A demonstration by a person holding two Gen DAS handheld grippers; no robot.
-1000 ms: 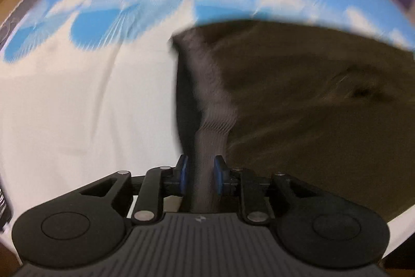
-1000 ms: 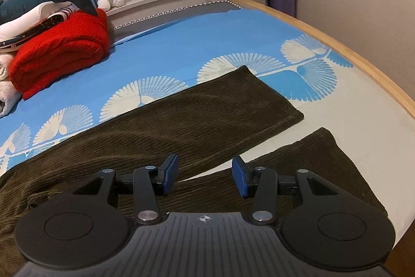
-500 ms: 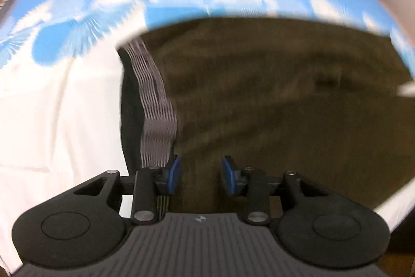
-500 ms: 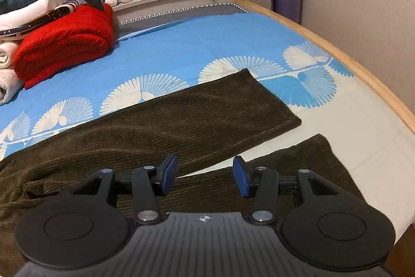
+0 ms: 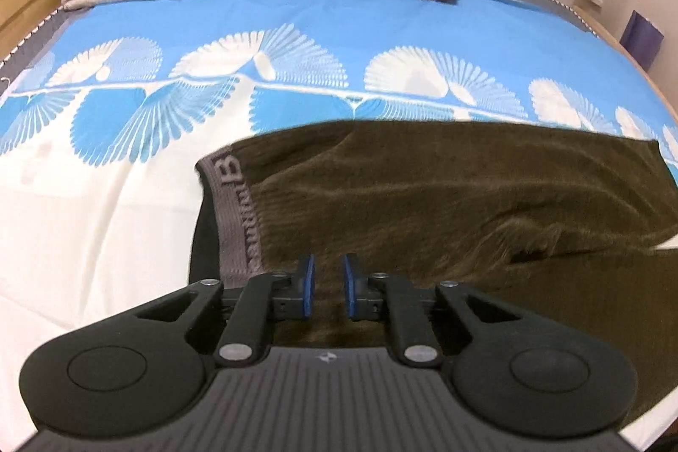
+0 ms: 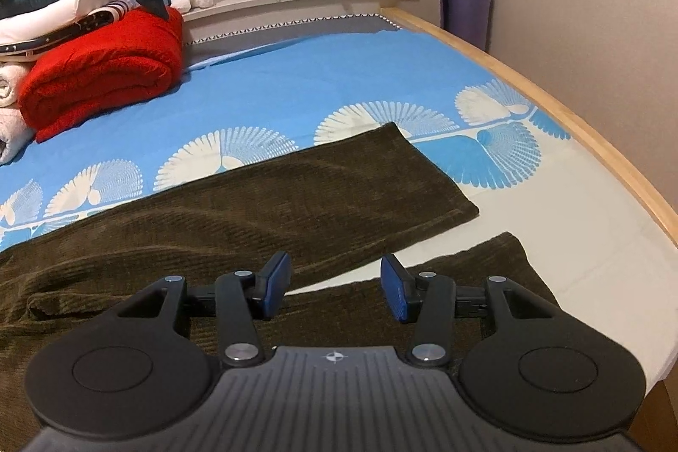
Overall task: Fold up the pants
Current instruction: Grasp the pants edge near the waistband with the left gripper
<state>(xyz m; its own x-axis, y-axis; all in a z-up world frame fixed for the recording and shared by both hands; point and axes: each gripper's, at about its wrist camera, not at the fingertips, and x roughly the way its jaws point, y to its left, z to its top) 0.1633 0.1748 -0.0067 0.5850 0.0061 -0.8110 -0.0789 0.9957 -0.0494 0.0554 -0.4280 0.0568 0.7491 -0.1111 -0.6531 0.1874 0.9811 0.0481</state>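
My left tongs [image 5: 325, 284] hover just over the pants [image 5: 423, 206] beside the grey waistband [image 5: 237, 214], pads a narrow gap apart, holding nothing; 1 second ago they pinched that band. My right tongs [image 6: 335, 289] gape wide above the near leg [image 6: 466, 274]. The pants lie flat on the bed [image 6: 296, 83], legs splayed; a single-layer grab would bunch the fold.

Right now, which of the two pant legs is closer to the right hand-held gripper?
The near leg, whose cuff end lies just beyond the open right hand-held gripper. The far leg stretches out farther up the bed sheet, toward the window.
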